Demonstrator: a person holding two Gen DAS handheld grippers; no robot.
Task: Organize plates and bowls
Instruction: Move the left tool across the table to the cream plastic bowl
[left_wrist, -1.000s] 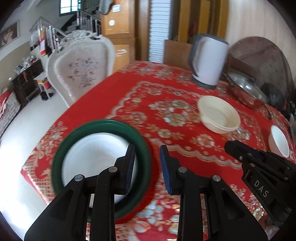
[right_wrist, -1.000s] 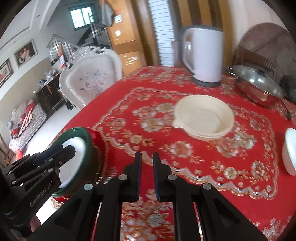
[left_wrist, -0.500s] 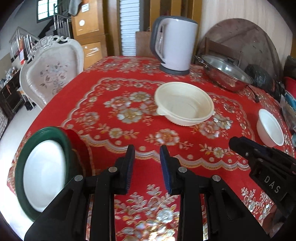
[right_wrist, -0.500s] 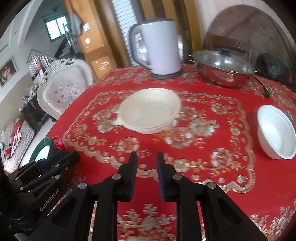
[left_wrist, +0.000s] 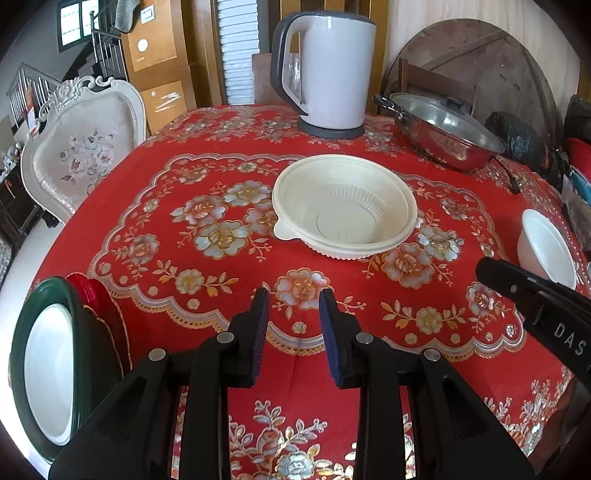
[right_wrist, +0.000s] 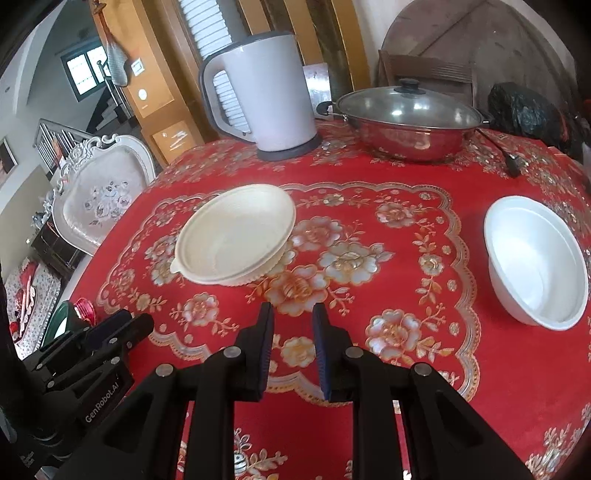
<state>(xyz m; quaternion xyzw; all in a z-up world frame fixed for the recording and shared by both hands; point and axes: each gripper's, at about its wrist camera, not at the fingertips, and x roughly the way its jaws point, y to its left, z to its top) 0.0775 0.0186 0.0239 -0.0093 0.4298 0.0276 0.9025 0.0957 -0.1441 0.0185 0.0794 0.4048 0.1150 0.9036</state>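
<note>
A lived-in family home, seen across the dining table

The tabletop (left_wrist: 147, 206) wears a red floral cloth and carries an electric kettle (left_wrist: 328, 70), a lidded steel pot (right_wrist: 406, 118) and plain bowls (left_wrist: 343, 206). An ornate white chair (left_wrist: 85, 147) with flowered upholstery stands at its edge. Behind it are wooden cupboard doors (left_wrist: 159, 55), a staircase with metal railing (right_wrist: 59, 140) under a window (right_wrist: 86, 72), framed pictures on the wall and a dark sideboard crowded with small household things
</note>
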